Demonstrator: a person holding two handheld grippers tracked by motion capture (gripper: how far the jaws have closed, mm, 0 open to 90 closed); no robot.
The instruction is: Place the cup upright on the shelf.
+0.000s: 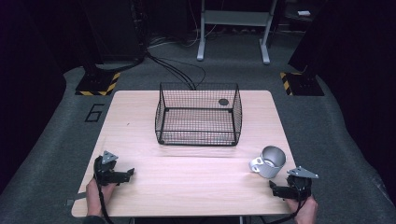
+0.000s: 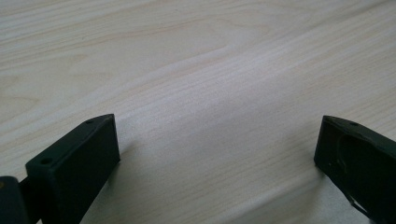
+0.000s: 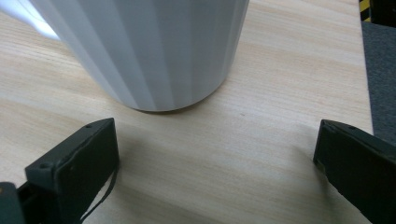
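Mug (image 1: 269, 161) sat just ahead of the right gripper (image 1: 276, 188)
It stood upright at the table's (image 1: 187, 177) 4 o'clock; both grippers' fingers were spread wide, empty, the left gripper (image 1: 122, 175) at 8 o'clock.

I count one metal mug (image 1: 270, 161) on the surface (image 1: 187, 177), standing upright with one handle on its side. There is one black wire basket (image 1: 198, 114), and in it one small dark round thing (image 1: 223, 101); what it is I cannot tell. I hold two tongs, one in each hand: my left tongs (image 1: 125, 173) and my right tongs (image 1: 275, 189), each with two black jaws standing wide apart. On the floor beyond, two yellow-and-black striped bases.
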